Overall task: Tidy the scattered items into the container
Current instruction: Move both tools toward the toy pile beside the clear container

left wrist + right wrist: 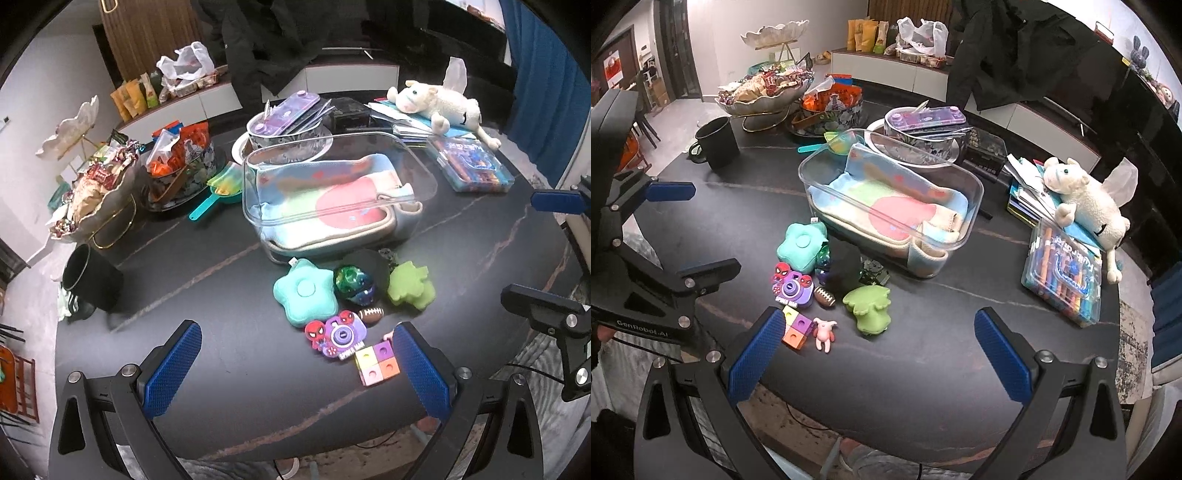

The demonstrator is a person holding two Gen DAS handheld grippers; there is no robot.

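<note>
Dark bench (pixel 923 350) with pale veining, viewed from its near edge. At far left stands a black mug (pixel 716 142), upright, handle toward the bench edge. Behind it, a shell-shaped dish (pixel 764 98) on a gold wire stand holds wrapped sweets, and just beside that a floral tin (pixel 831 110) holds orange packets.

Left tongs (pixel 297 363): spread wide, pinching nothing, hovering low over the near bench. Their right finger sits just beside the four-colour block (pixel 376 363).

The loose toys lie in one cluster near the front of the clear container (pixel 890 192). Left to right in the right wrist view: teal star cushion (pixel 801 245), purple toy camera (pixel 792 288) with two red figures on it, the block at the near side, glittery ball (pixel 354 282) partly hidden behind the camera, miniature football (pixel 824 296), pink soft figure (pixel 824 332) lying flat, green foam piece (pixel 870 306). A small dark green item behind the green piece is too unclear to identify.

The container stands at the bench centre, holding only a folded pastel cloth (pixel 886 201) that hangs over its near right corner. None of the loose toys are inside it. Behind it, a round floral tin (pixel 923 142) carries a purple handheld game.

Right tongs (pixel 879 354): spread wide, pinching nothing, over bare bench with the left finger just beside the block.

Far right: a plastic case of markers (pixel 1062 277), and a white plush animal (pixel 1086 199) lying on stacked books.
</note>
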